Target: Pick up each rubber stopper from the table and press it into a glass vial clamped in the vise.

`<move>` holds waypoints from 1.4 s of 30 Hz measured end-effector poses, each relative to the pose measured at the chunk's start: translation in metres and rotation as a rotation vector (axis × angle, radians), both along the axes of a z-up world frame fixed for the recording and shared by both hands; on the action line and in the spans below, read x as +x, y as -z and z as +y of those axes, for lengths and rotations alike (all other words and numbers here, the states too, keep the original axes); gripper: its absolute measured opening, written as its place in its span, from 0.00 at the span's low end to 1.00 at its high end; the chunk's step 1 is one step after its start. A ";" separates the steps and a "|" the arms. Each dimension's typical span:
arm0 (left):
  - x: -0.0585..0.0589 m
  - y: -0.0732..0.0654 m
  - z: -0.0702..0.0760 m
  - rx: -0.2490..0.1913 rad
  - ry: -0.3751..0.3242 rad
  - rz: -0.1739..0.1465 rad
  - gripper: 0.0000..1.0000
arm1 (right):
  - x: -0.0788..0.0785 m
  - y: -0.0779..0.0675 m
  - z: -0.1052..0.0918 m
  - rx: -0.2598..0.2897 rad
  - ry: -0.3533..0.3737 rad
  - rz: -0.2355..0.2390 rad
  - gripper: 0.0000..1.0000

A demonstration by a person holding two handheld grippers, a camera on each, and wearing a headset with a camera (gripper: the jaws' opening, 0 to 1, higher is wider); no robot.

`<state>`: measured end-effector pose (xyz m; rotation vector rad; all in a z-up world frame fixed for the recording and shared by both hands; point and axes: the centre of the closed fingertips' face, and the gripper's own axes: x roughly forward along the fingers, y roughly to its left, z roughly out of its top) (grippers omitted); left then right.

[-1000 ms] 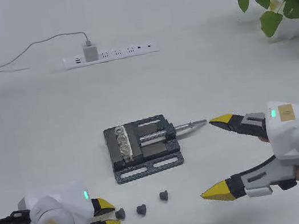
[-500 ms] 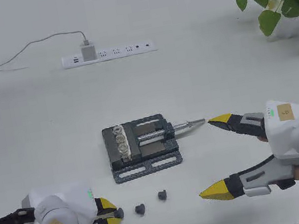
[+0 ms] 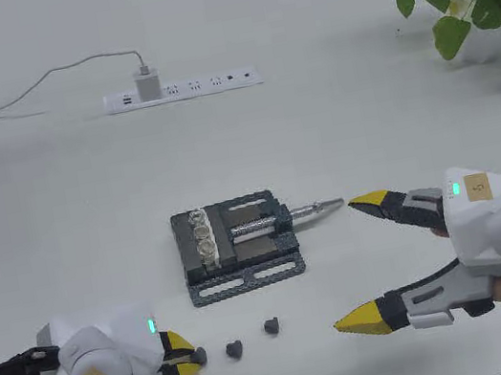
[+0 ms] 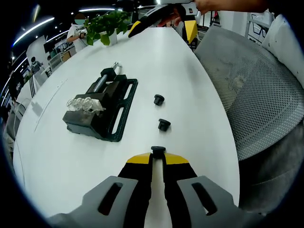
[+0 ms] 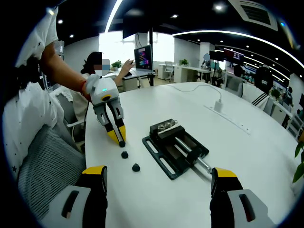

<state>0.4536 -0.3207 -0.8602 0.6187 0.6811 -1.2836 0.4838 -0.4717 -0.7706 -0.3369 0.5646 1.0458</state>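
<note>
**A:** Head view first. The left tool [image 3: 182,360] is low on the counter [image 3: 64,230], jaws drawn in on the first stopper [image 3: 199,356], which sits right at their yellow tips.

**B:** And the right tool [image 3: 356,263]?

**A:** Jaws spread wide, carrying nothing, just off the handle end of the vise [image 3: 259,249]. The second stopper [image 3: 234,350] and third stopper [image 3: 271,326] lie loose on the counter, strung out to the right of the left tool.

**B:** Over to the left gripper view.

**A:** A thin slit between the jaws and the first stopper nipped at the very tips. By my read it's gripped but not yet lifted. The other two lie beyond it in a line. The vise is ahead and off to one side, vials [image 4: 85,103] upright in a row between its clamping faces.

**B:** Right gripper view?

**A:** Its own jaws gape at the bottom corners. The vise is dead ahead, its screw pointing back this way. Across the counter the left tool tips down onto that stopper.

**B:** So what does the next move hang on?

**A:** Direction. From the person's seat, the vials lie ahead and to the right of the left tool, at the vise end closer to it. The row runs away from the person. The left hand is nearer, so I'd expect it to lift and carry the stopper forward-right over a vial mouth.
</note>
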 end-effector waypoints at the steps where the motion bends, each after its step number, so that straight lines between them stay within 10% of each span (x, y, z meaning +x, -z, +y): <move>1: 0.000 0.000 0.000 0.000 0.001 -0.001 0.05 | 0.000 0.000 0.000 -0.002 -0.001 0.000 0.89; 19: 0.006 -0.020 -0.005 -0.083 -0.074 0.011 0.04 | 0.001 -0.007 0.007 0.017 -0.006 -0.002 0.87; 42: 0.013 -0.131 -0.045 -0.334 -0.106 -0.063 0.04 | -0.010 -0.066 0.061 0.099 -0.155 0.081 0.55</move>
